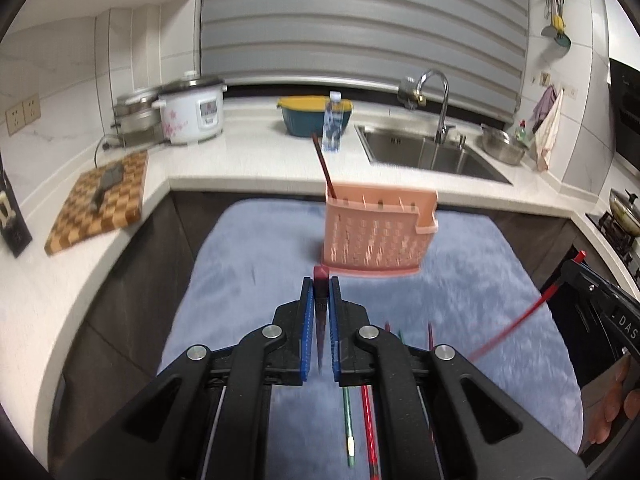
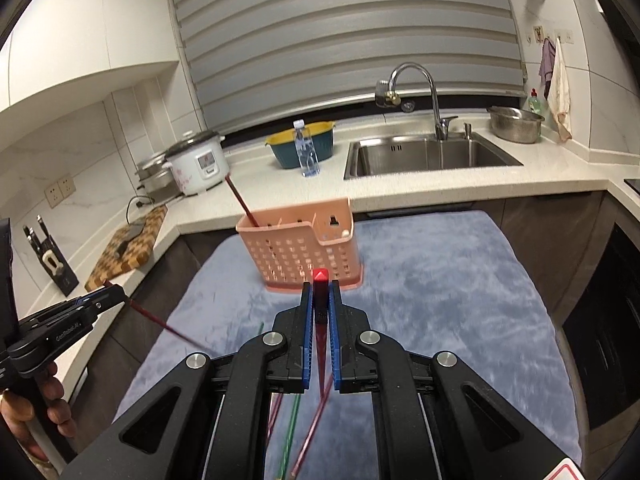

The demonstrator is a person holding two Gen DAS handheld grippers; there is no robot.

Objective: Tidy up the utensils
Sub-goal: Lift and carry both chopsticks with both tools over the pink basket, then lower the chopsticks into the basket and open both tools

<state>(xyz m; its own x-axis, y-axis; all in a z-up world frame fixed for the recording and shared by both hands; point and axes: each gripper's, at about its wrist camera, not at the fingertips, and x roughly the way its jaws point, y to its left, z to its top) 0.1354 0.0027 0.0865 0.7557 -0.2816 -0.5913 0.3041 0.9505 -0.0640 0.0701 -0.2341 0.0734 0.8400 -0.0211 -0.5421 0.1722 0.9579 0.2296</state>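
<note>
Between each claw's pads sits 1 chopstick: left claw point(image 1: 320, 280) dark-red, right claw point(image 2: 320, 285) bright-red.

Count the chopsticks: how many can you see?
6 chopsticks, maybe more. One stands in the pink basket, the left hand-held gripper and the right hand-held gripper clamp one each, at least three lie on the blue mat, partly hidden.

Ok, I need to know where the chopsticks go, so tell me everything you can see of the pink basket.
The pink basket looks like moulded plastic, its front wall pierced with rows of small slots, with a lower stepped section at one end and a flared base. It stands upright on the blue-grey fleecy mat, in front of the counter. One dark red chopstick leans out of its left end. Neither gripper touches it.
</note>
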